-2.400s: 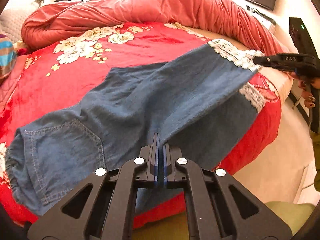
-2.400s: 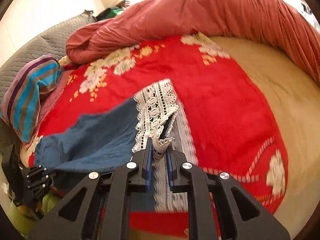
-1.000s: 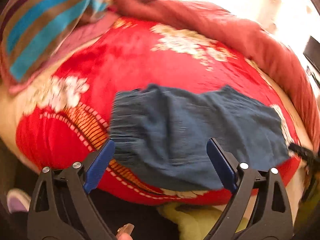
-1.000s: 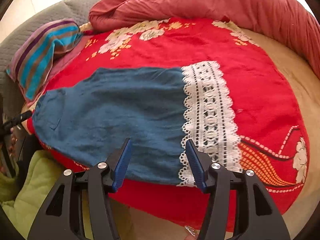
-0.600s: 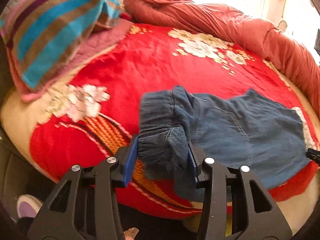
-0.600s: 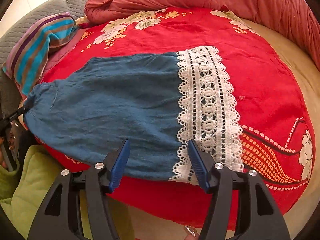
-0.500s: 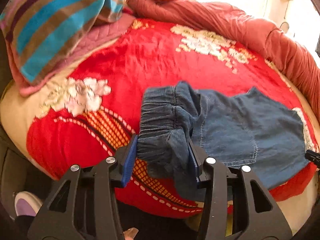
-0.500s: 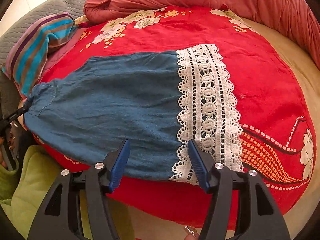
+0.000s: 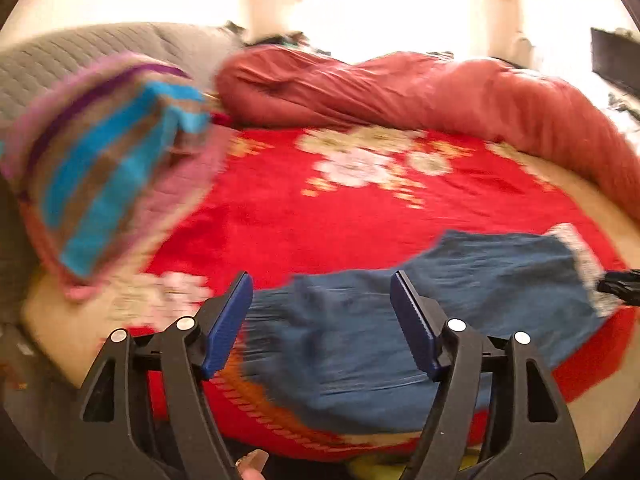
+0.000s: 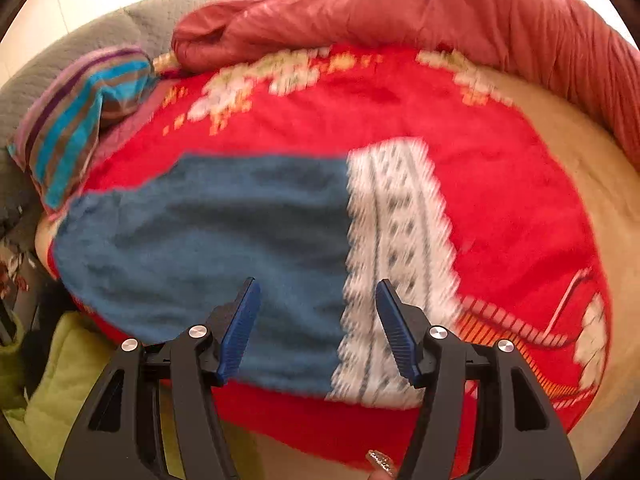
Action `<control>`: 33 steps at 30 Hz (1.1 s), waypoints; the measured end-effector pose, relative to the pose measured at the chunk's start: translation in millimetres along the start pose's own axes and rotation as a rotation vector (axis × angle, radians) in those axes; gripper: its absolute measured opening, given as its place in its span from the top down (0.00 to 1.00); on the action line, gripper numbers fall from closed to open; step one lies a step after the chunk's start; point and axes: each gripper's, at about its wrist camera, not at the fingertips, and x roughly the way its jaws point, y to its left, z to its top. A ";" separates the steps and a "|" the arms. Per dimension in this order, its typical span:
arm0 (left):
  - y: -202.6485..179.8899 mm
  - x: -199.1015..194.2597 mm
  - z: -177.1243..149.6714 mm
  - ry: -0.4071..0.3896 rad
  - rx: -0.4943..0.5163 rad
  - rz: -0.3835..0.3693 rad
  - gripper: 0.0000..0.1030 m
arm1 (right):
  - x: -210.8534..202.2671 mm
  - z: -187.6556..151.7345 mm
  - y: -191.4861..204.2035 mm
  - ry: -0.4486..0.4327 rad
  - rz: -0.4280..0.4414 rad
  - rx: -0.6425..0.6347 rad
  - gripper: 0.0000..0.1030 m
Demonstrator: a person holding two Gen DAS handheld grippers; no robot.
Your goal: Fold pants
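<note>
lace hem (image 10: pixel 396 264) clear in right view, blurred left

The pants (image 10: pixel 208 248) lie flat on the blanket (image 10: pixel 500 208) at the bed's near edge, lace hem (image 10: pixel 396 264) to my right. A striped pillow (image 10: pixel 76 128) sits far left, a rolled quilt (image 10: pixel 400 12) behind, along the far side.
</note>
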 end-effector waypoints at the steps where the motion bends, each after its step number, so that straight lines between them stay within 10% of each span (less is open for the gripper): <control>1: -2.3 7.8 4.1 0.023 -0.016 -0.049 0.39 | -1.7 8.0 -4.1 -0.021 -0.002 0.006 0.43; 17: -74.3 128.7 53.0 0.221 0.058 -0.255 0.39 | 72.2 92.2 -77.6 0.033 0.026 0.166 0.44; 28: -89.2 209.1 36.6 0.395 -0.045 -0.310 0.37 | 102.1 72.1 -86.8 0.093 0.118 0.186 0.73; 29: -91.3 213.3 33.6 0.408 -0.052 -0.319 0.38 | 100.6 71.4 -86.4 0.087 0.118 0.176 0.75; 33: -107.6 207.9 28.7 0.403 -0.009 -0.349 0.96 | 87.2 72.7 -86.7 0.023 0.136 0.172 0.82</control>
